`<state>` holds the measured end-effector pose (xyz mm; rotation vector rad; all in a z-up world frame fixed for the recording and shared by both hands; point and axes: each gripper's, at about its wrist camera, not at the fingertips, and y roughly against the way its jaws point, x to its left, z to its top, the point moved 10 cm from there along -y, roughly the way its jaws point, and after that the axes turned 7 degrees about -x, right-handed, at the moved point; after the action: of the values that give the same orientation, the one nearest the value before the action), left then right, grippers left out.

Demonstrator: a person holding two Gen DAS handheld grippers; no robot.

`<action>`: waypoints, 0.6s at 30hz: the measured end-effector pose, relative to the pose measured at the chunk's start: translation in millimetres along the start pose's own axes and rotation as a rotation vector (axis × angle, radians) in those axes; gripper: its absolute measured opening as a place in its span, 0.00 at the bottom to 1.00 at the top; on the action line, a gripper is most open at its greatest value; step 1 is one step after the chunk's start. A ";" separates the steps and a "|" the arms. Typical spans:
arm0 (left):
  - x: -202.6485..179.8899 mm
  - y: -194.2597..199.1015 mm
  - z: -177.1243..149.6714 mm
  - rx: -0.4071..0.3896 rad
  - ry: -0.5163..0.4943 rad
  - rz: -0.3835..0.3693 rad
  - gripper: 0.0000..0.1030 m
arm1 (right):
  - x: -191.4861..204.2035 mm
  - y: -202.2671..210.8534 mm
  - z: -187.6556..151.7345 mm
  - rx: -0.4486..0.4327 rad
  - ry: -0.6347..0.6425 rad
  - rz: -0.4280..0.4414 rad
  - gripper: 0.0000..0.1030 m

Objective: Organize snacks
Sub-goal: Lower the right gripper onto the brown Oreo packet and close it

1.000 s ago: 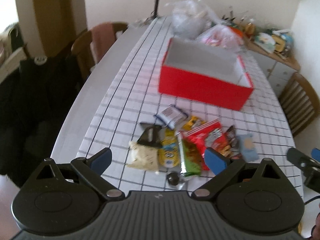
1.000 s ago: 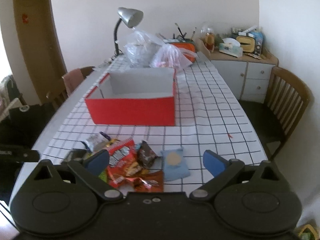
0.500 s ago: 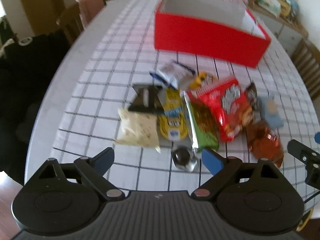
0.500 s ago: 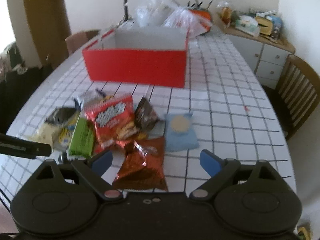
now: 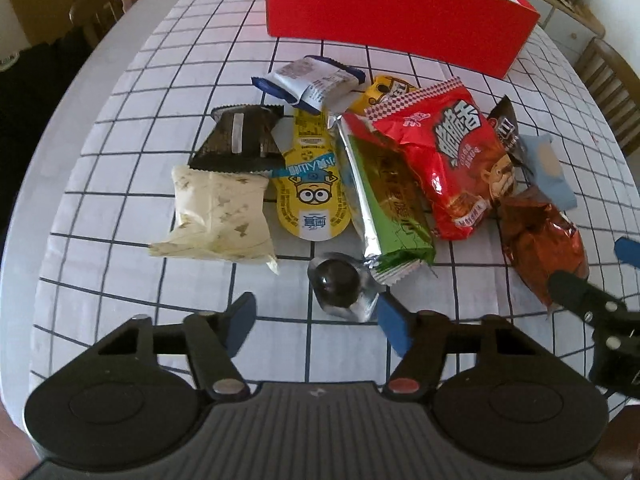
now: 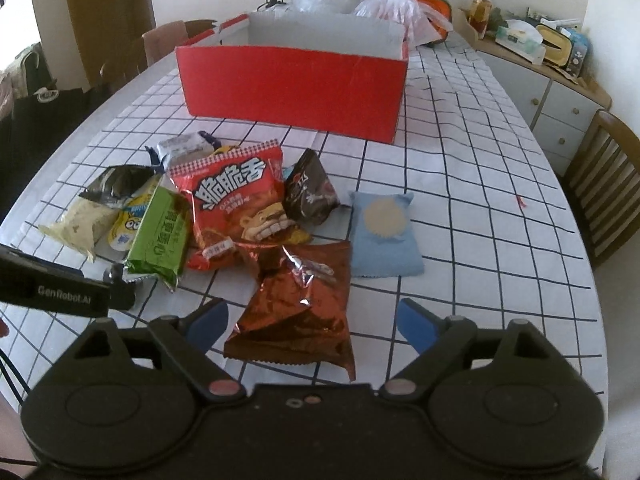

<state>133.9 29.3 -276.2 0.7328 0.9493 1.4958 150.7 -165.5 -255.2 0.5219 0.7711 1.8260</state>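
Right wrist view shows you the red box point(image 6: 292, 84) far up the desk point(image 6: 480, 208), contents hidden, snacks point(image 6: 236, 204) heaped near, bare cloth right, both tongs point(image 6: 310, 320) point(image 5: 316, 320) spread.

Snack pile point(image 6: 240, 216) lies on counter point(image 6: 480, 200), box point(image 6: 292, 80) behind it. Flat pouch point(image 6: 386, 236) sits right of pile, crinkled bag point(image 6: 300, 304) nearest, between right claw point(image 6: 310, 322) fingers.

Home dining room: checked tablecloth point(image 6: 460, 184), wooden chair point(image 6: 600, 184), sideboard point(image 6: 560, 100).
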 end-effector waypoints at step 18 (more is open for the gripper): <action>-0.7 -3.6 8.6 -0.037 -0.012 -0.002 0.32 | 9.1 -16.7 -1.4 0.013 -0.009 0.032 0.51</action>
<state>143.2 30.0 -275.2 0.7130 0.9105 1.5014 157.3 -153.2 -268.1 0.5538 0.7725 1.8483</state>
